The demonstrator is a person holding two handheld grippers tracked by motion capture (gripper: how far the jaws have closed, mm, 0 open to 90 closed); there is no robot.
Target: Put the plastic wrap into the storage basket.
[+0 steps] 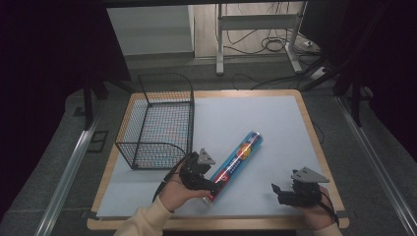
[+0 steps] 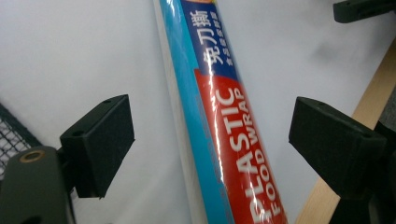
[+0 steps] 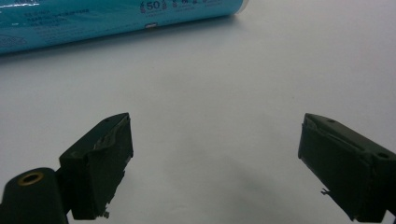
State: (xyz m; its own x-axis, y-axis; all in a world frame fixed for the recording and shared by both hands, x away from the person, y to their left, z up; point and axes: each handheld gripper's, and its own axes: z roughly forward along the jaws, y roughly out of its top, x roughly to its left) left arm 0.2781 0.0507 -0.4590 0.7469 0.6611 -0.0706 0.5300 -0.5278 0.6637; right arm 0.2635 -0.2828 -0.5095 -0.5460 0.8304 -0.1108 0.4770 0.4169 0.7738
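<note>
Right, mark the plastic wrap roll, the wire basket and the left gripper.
plastic wrap roll (image 2: 229, 116), left gripper view, red label band.
wire basket (image 1: 164, 96), high view, far mesh wall.
left gripper (image 2: 210, 135), left gripper view, midway between its open jaws.

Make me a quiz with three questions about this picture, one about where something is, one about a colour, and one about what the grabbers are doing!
1. Where is the wire basket?
A. At the table's left side
B. At the table's right edge
C. On top of the roll

2. What colour is the panel on the plastic wrap roll with the words PLASTIC FOOD WRAP?
A. Green
B. Red
C. Yellow

3. How does the left gripper stand at the roll?
A. Shut tight on it
B. Open, one jaw on each side of it
C. Inside the basket

Answers:
1 A, since the high view shows the basket left of the roll.
2 B, since the left gripper view shows white letters on red.
3 B, since a gap shows between each jaw and the roll. The right gripper is open too, over bare mat.
</note>
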